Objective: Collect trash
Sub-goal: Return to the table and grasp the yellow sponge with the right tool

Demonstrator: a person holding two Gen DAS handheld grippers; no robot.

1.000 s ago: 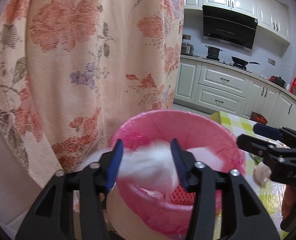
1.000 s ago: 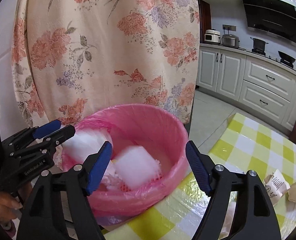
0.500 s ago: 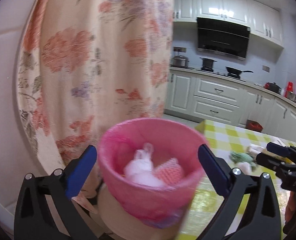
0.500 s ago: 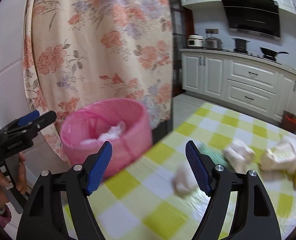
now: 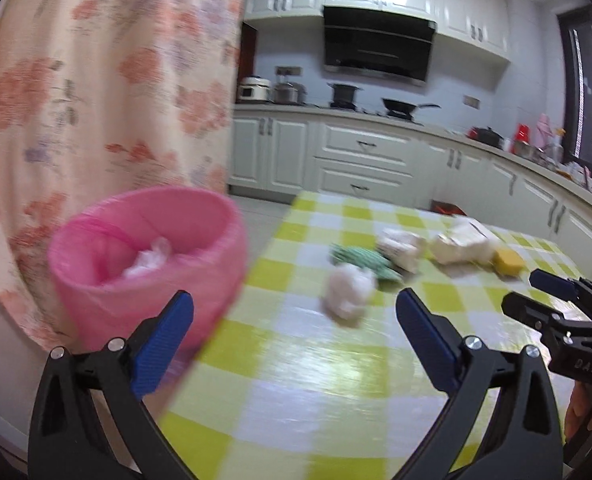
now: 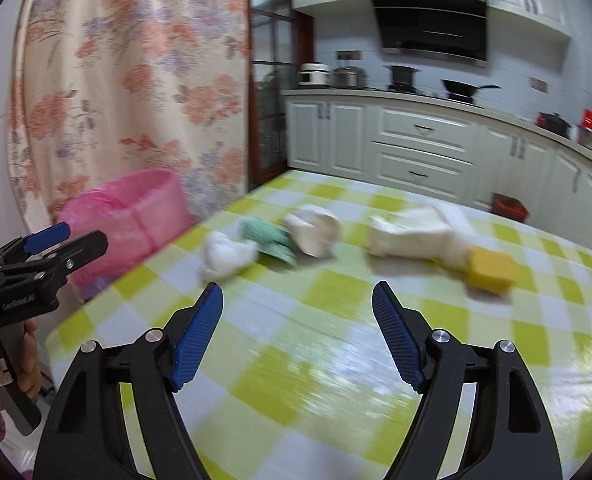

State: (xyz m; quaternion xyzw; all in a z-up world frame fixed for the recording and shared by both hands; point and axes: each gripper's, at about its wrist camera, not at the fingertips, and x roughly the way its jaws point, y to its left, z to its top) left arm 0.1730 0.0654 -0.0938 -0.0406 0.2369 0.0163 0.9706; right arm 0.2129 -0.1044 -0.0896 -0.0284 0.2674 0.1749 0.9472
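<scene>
Five scraps of trash lie in a loose row on the yellow-checked table: a white crumpled wad, a green knitted piece touching it, a white cup-like lump, a flattened white carton, and a yellow sponge block at the far right. Both grippers hover over bare tablecloth short of the row. The left gripper has its fingers spread wide and empty; the right gripper is likewise released, nothing between its blue pads. A pink-lined bin with white waste inside stands off the table's left edge, before a flowered curtain. Nothing blocks the way to the trash.
</scene>
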